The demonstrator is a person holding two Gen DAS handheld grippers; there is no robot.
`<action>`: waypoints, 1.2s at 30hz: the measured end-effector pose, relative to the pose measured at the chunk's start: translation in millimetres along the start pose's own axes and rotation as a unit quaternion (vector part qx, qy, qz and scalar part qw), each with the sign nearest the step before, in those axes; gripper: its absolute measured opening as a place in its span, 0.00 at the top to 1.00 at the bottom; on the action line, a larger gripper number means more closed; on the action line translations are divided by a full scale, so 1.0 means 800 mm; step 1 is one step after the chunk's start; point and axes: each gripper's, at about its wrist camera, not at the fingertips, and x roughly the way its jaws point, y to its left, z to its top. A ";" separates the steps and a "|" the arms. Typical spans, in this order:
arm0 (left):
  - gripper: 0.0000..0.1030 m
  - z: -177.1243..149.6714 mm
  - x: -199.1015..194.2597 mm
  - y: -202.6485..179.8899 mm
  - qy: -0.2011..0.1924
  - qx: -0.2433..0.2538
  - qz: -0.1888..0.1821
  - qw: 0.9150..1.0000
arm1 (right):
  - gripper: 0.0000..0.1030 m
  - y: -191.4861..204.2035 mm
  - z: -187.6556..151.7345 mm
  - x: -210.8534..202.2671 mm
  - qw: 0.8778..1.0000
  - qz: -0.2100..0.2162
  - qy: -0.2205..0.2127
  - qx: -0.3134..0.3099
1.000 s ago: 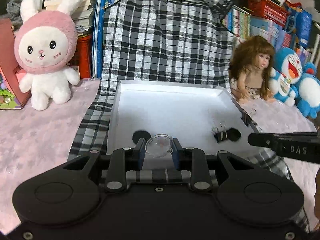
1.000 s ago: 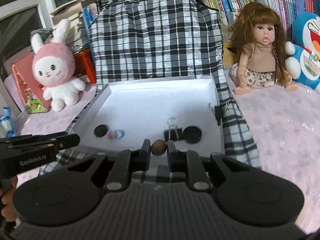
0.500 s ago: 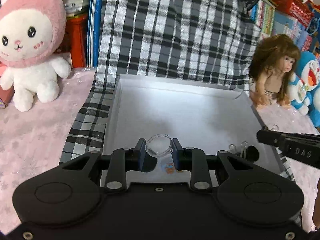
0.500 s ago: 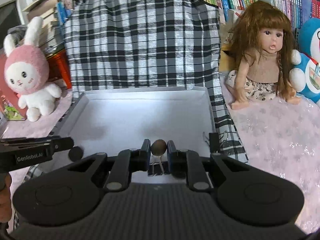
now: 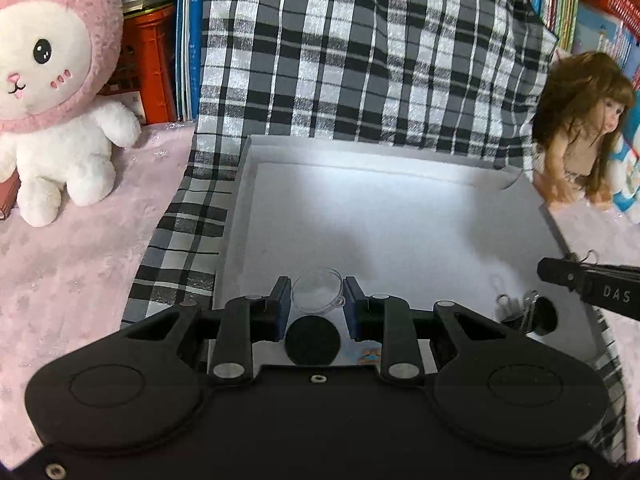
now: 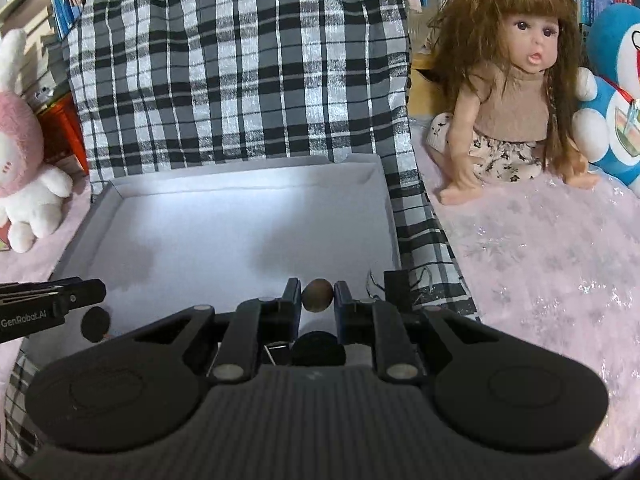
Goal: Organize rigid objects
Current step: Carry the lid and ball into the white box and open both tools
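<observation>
Left wrist view: the left gripper (image 5: 314,307) clenched a clear plastic cap (image 5: 318,295) above the near part of the white tray (image 5: 236,216), directly over a black disc (image 5: 312,341); binder clips (image 5: 516,312) lay at the tray's near right. Right wrist view: the right gripper (image 6: 317,299) grasped a brown bead (image 6: 317,295) over the tray's near edge, beside a doll (image 6: 516,92) on the right.
</observation>
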 end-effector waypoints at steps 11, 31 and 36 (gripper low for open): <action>0.74 -0.005 0.012 0.001 0.009 0.012 0.015 1.000 | 0.79 0.008 -0.001 0.013 1.000 0.008 0.018 -0.011; 0.74 -0.011 0.015 -0.003 0.007 0.034 0.022 0.999 | 0.74 0.013 -0.004 0.021 0.999 0.015 0.038 -0.018; 0.63 -0.011 0.009 -0.003 0.001 0.033 0.019 0.999 | 0.67 0.012 -0.003 0.014 0.999 0.017 0.034 -0.017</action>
